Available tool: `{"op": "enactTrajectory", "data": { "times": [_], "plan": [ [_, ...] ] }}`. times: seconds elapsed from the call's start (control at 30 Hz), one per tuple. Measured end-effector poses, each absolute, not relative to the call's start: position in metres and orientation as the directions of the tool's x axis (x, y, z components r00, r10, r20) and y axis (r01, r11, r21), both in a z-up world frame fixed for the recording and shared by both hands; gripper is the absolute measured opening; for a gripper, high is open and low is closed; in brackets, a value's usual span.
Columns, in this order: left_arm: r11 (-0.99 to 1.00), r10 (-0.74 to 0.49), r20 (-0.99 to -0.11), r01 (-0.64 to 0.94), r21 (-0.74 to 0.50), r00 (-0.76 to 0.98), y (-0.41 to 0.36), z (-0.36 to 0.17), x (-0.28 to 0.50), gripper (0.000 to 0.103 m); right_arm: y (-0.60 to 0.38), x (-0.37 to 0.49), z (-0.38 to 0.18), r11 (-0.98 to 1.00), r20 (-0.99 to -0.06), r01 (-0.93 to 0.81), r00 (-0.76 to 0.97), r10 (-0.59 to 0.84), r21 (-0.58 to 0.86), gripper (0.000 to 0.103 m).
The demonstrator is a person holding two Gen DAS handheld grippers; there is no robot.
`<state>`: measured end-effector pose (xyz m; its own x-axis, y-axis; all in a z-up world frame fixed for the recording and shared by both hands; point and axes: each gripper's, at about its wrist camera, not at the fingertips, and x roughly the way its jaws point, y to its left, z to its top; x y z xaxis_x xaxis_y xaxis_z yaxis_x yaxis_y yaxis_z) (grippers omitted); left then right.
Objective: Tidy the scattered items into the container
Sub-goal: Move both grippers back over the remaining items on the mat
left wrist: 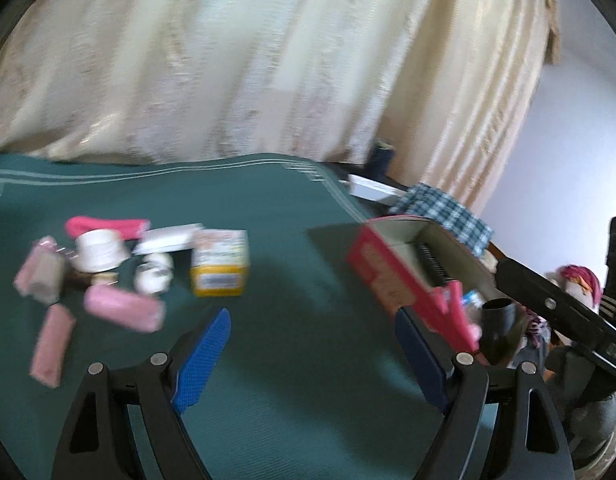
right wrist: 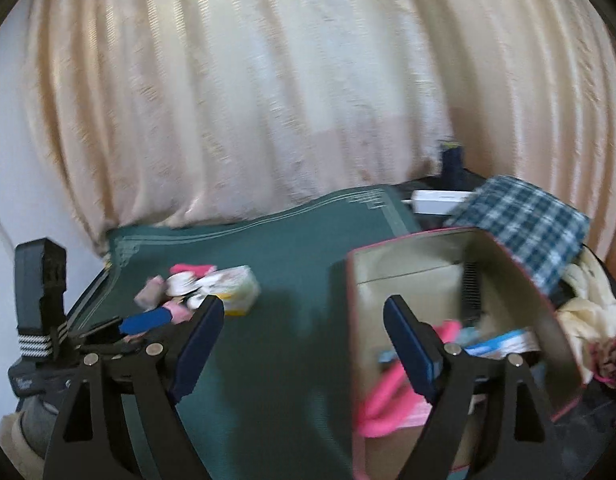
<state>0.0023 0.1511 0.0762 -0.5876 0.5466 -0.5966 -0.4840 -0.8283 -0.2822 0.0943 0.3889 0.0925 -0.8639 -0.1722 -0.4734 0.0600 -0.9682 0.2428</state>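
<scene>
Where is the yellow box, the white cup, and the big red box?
yellow box (left wrist: pixel 219 280), left wrist view, on its yellow front face.
white cup (left wrist: pixel 100 251), left wrist view, on its side wall.
red box (right wrist: pixel 411 280), right wrist view, on its bare inner back wall.

Left hand-held gripper (left wrist: pixel 309 330) jaws wide apart, empty, angled downward, right hand-held gripper (right wrist: pixel 304 318) likewise wide, empty

We see cream curtain (right wrist: pixel 268 100) across whole back, hanging in vertical folds, daylight glowing through. Pale wall (left wrist: pixel 567 140) right of curtain in left view; we note same pale wall at far left edge in right view. Surface under green cloth (right wrist: pixel 276 264) with white stripes along edge. Checked cloth (right wrist: pixel 523 220) heaped at right end, white box (right wrist: pixel 435 200) behind it. Both views blurred.
</scene>
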Motion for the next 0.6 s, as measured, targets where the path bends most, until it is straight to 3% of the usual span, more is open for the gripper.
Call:
{"op": "enactTrajectory", "data": {
  "times": [0.3,0.6],
  "plan": [
    [-0.922,0.383,-0.649,-0.309,-0.232,-0.657,0.060,0.052,-0.005,0.086,0.312,0.072,0.048,-0.959,-0.626,0.205,-0.726,-0.284,0.197,0.085],
    [-0.958,0.288,-0.701,-0.203,-0.204,-0.652,0.009,0.022,-0.023,0.086,0.287,0.047,0.003,-0.959,-0.753,0.207,-0.595,-0.282,0.196,0.085]
  ]
}}
